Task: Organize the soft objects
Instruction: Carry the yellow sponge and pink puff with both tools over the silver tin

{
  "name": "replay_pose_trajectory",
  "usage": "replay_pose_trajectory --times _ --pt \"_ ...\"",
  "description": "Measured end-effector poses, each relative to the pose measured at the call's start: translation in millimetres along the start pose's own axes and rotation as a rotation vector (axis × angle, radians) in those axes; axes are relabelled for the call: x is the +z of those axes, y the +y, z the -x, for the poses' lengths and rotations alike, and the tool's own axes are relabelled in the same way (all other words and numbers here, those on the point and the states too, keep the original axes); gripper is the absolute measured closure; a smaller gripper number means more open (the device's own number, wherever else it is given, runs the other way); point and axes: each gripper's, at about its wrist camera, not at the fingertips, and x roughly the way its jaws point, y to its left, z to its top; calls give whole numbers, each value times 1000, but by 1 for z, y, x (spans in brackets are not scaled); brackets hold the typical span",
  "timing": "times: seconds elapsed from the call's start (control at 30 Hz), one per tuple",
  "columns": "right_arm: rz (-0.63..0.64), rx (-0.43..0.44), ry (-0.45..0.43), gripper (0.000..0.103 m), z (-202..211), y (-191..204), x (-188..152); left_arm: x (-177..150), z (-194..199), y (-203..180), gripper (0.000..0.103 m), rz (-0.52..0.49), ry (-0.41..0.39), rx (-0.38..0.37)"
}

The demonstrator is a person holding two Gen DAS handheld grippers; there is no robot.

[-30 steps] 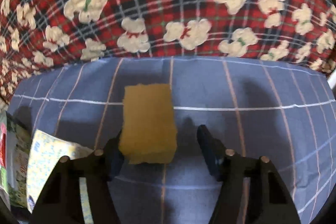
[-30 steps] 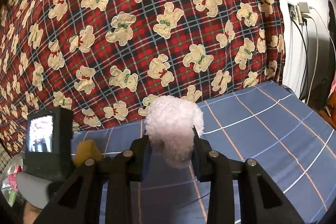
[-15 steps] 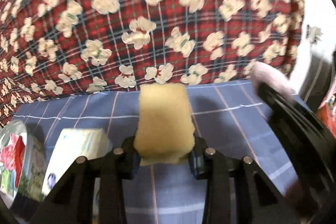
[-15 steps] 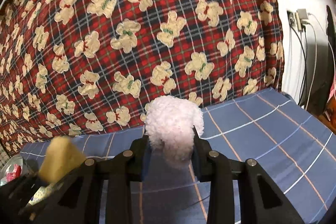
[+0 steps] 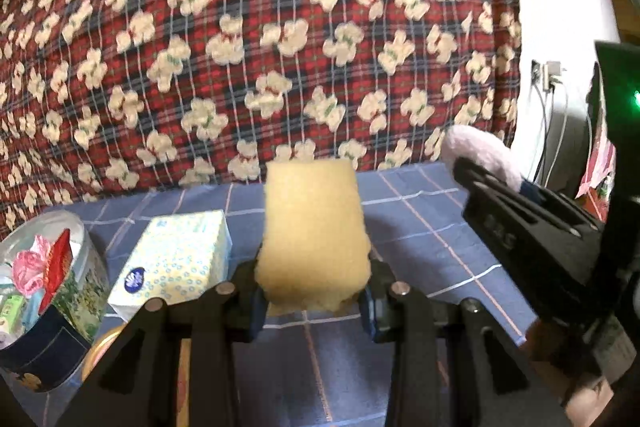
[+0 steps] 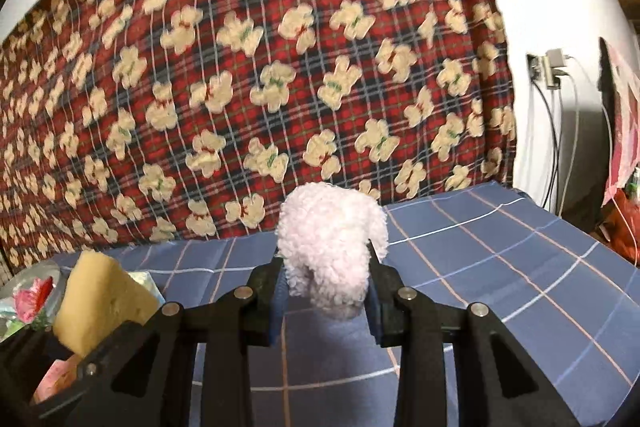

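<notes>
Two-handed carry above a blue checked bed cover [image 6: 500, 267], with a red plaid teddy-bear blanket [image 6: 280, 67] hanging behind.

The left gripper [image 5: 314, 297] has its jaws pressed in on the lower end of a yellow sponge [image 5: 314, 231]; the jaws have just been closing, and they now dent the foam at both sides. The sponge's long axis runs straight out from the jaws toward twelve o'clock, clear of the cover.

The right gripper [image 6: 326, 297] has its jaws drawn close on a fluffy white plush piece [image 6: 332, 247], which bulges past them toward twelve o'clock.

In the left wrist view the right gripper lies at three o'clock of the sponge, near but apart. A tissue box [image 5: 176, 259] sits at nine o'clock and a round tin [image 5: 52, 291] farther out, so the left hand is the nearer to them.

Both grippers point shallowly downward, side by side. No drop-off place can be told.
</notes>
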Motion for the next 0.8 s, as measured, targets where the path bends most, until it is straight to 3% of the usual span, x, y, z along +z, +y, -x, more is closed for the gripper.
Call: replay_pose_trajectory --times 0.1,0.3,0.6,0.8 --pt "-12 0 -28 68 12 -3 -1 -4 11 1 67 -15 -49 -11" --pt "24 -5 2 67 23 6 -12 -13 26 6 67 -33 -118 -21" --pt "105 -31 -34 67 44 20 -22 -17 16 9 67 -10 -62 -28" --pt "105 -37 -36 67 51 20 -28 -18 19 10 67 -14 -76 -29"
